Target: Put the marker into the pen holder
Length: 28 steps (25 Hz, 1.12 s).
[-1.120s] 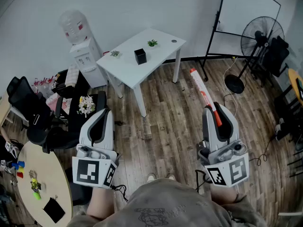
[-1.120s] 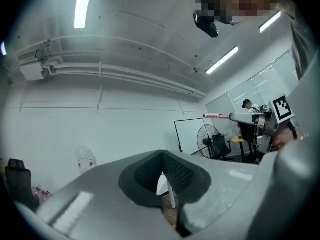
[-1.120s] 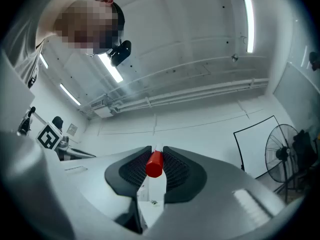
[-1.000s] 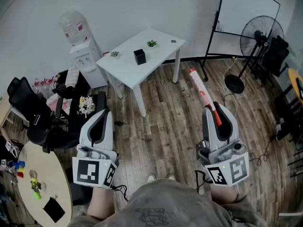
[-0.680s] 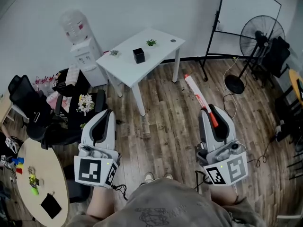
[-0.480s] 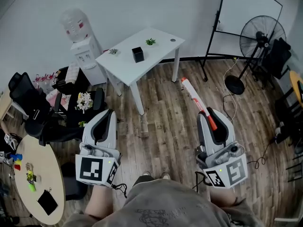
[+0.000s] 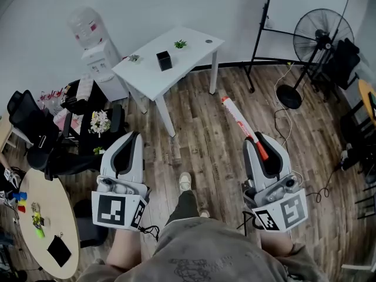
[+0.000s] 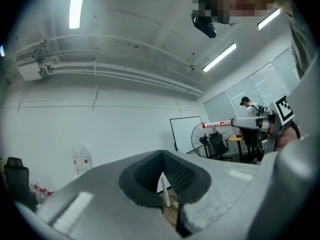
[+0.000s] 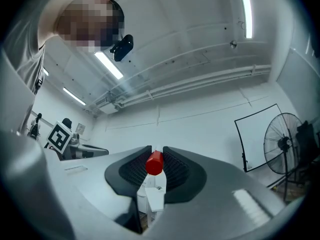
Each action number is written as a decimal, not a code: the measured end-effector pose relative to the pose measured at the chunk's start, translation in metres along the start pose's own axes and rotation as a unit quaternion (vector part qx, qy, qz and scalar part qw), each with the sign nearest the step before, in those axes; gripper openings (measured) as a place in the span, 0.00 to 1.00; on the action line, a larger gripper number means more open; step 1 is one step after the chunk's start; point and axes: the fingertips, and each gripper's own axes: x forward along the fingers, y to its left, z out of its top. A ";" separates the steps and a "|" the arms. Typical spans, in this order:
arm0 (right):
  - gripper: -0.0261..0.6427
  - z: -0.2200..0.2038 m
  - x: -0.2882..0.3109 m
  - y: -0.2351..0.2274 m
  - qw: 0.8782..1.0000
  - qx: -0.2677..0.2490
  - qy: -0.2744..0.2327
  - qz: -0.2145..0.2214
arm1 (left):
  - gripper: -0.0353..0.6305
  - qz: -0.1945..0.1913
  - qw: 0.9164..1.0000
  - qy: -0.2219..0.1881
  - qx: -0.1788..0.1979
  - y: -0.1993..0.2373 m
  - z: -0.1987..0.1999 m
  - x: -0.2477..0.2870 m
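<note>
My right gripper (image 7: 262,150) is shut on the marker (image 7: 239,118), a white barrel with red ends that sticks out forward over the wooden floor. In the right gripper view its red end (image 9: 154,163) sits pinched between the pads of the right gripper (image 9: 154,173). The pen holder (image 7: 164,60), a small black cube, stands on the white table (image 7: 147,78) far ahead to the left. My left gripper (image 7: 124,150) is shut with nothing in it; in its own view the left gripper (image 8: 167,186) shows only a table leg through its hollow. The marker (image 8: 220,124) also shows there at right.
A water dispenser (image 7: 87,40) stands left of the table, and black office chairs (image 7: 35,128) crowd the left side. A round table (image 7: 35,228) lies at the lower left. A whiteboard stand (image 7: 261,34), a fan (image 7: 320,40) and floor cables (image 7: 283,113) are at right. Two small plants (image 7: 180,44) share the tabletop.
The person has stepped forward: a leg and shoe now show ahead, and the room has shifted in the view. Both grippers keep their hold and pose.
</note>
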 end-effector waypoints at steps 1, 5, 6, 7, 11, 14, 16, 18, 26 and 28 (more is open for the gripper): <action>0.19 -0.003 0.003 -0.002 1.000 -0.003 0.004 -0.001 | 0.05 -0.001 1.000 0.001 0.001 0.001 -0.003 0.005; 0.19 -0.016 0.026 -0.010 1.000 -0.007 0.018 0.003 | 0.05 -0.006 1.000 0.015 0.001 0.011 -0.020 0.029; 0.19 -0.020 0.033 -0.012 1.000 -0.006 0.020 0.004 | 0.05 -0.007 1.000 0.018 0.002 0.015 -0.024 0.036; 0.19 -0.024 0.041 -0.014 1.000 -0.005 0.021 0.006 | 0.05 -0.008 1.000 0.019 0.003 0.019 -0.027 0.044; 0.19 -0.040 0.080 -0.026 1.000 0.006 0.019 0.023 | 0.05 -0.018 1.000 0.024 -0.004 0.040 -0.043 0.083; 0.19 -0.057 0.116 -0.038 0.999 0.012 0.030 0.027 | 0.05 -0.023 0.999 0.027 -0.010 0.062 -0.055 0.116; 0.19 -0.068 0.145 -0.048 0.999 0.013 0.039 0.024 | 0.05 -0.025 0.999 0.032 -0.010 0.080 -0.063 0.142; 0.19 -0.079 0.174 -0.057 0.999 0.012 0.049 0.021 | 0.05 -0.031 0.999 0.039 -0.010 0.097 -0.071 0.168; 0.19 -0.121 0.291 -0.076 0.996 -0.003 0.083 0.042 | 0.05 -0.042 0.998 0.052 -0.013 0.176 -0.098 0.255; 0.19 -0.130 0.313 -0.079 0.995 -0.006 0.089 0.040 | 0.05 -0.045 0.997 0.056 -0.014 0.191 -0.103 0.270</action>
